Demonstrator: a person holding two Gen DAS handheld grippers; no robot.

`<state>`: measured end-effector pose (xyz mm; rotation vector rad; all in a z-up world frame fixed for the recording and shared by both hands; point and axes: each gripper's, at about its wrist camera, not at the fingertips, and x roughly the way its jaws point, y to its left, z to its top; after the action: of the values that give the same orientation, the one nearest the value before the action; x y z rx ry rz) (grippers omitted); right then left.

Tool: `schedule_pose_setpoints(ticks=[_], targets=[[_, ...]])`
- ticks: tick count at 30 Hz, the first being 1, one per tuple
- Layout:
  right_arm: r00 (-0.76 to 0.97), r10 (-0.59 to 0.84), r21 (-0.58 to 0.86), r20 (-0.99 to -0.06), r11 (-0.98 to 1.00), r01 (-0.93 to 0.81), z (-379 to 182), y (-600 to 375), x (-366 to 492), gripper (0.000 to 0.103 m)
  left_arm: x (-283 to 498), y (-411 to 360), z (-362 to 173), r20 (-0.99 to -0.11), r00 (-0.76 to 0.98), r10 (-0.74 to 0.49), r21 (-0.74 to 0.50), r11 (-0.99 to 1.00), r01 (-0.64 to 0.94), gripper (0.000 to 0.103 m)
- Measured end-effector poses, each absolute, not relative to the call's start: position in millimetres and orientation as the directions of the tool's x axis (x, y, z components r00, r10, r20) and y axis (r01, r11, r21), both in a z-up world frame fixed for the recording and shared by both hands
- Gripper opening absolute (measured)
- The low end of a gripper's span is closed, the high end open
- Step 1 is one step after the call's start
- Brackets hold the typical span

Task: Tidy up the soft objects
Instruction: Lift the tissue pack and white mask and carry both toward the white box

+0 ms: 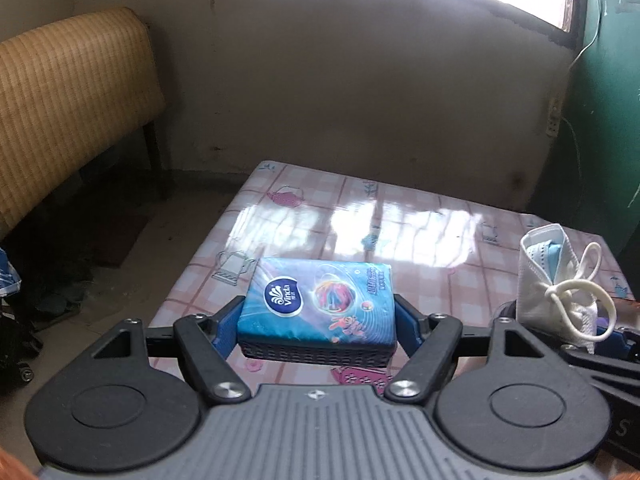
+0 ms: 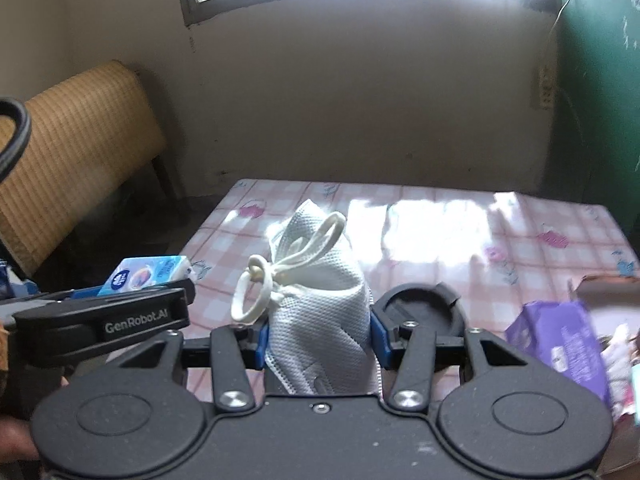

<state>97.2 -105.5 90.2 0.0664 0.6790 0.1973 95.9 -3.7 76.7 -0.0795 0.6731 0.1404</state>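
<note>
My left gripper (image 1: 316, 316) is shut on a blue Vinda tissue pack (image 1: 318, 302), held flat above the near left part of the table; a dark ribbed edge shows under the pack. My right gripper (image 2: 318, 340) is shut on a folded white face mask (image 2: 320, 300) with looped white ear straps (image 2: 256, 292), held upright. The mask also shows at the right in the left wrist view (image 1: 552, 284), with a blue mask tucked inside it. The tissue pack shows at the left in the right wrist view (image 2: 148, 274), above the left gripper's body (image 2: 104, 320).
The table has a glossy pink checked cloth (image 1: 360, 216). A purple packet (image 2: 568, 340) lies in a box at the table's right. A black round lid-like thing (image 2: 424, 308) lies behind my right finger. A woven bamboo headboard (image 1: 68, 108) stands left.
</note>
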Motion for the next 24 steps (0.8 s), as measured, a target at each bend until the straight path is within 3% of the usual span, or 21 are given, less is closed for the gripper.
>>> schedule_pose_setpoints(ticks=[24], targets=[[0.784, 0.073, 0.042, -0.617, 0.997, -0.06, 112, -145, 110, 0.058, 114, -54, 83, -0.638, 0.769, 0.037, -0.036, 0.996, -0.078, 0.076]])
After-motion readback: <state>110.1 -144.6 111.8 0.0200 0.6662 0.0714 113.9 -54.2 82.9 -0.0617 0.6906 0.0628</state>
